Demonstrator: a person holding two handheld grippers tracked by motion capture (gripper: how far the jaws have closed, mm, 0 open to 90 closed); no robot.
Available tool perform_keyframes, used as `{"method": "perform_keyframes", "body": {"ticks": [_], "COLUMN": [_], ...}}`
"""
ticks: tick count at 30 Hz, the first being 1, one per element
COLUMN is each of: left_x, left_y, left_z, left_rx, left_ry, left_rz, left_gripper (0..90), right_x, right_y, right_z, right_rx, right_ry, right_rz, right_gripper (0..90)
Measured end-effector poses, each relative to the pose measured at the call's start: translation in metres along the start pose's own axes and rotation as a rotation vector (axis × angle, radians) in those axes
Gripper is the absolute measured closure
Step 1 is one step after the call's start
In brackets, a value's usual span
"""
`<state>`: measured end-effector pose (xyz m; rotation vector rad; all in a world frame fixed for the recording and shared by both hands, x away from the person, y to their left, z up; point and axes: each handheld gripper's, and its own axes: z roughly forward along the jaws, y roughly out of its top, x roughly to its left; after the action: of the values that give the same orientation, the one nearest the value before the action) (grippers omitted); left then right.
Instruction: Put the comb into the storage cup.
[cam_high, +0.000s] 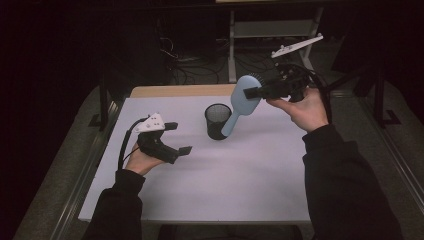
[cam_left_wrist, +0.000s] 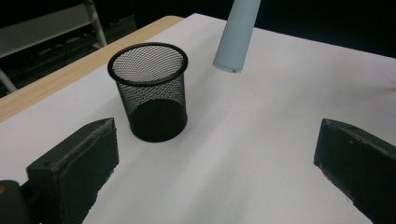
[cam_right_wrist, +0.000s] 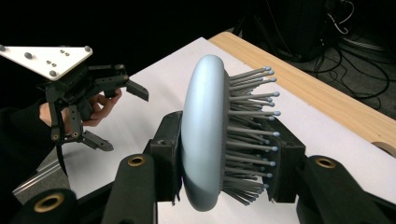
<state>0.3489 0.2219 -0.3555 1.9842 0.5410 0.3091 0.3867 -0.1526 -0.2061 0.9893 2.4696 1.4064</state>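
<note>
Right gripper (cam_high: 256, 92) clamps the hairbrush (cam_high: 241, 102) head, handle tip just right of the mesh cup (cam_high: 217, 121); shift left over the rim before lowering; left gripper (cam_high: 178, 138) idle, jaws apart

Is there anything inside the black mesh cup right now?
No, the left gripper view looks down into the mesh cup and shows just its bare dark bottom.

one hairbrush (cam_high: 242, 101), one mesh cup (cam_high: 217, 121), two tongs.
</note>
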Motion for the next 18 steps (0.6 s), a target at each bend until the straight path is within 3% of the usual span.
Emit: {"method": "perform_keyframes", "body": {"ticks": [18], "left_x": [0.008], "left_y": [-0.025], "left_z": [-0.015], "left_rx": [0.003], "left_ry": [0.037], "left_rz": [-0.033], "left_gripper": [0.0], "right_x": [-0.004], "right_y": [0.013], "right_z": [-0.002], "right_rx": [-0.01], "right_ry": [-0.014], "right_rz": [-0.003], "right_gripper": [54.1]}}
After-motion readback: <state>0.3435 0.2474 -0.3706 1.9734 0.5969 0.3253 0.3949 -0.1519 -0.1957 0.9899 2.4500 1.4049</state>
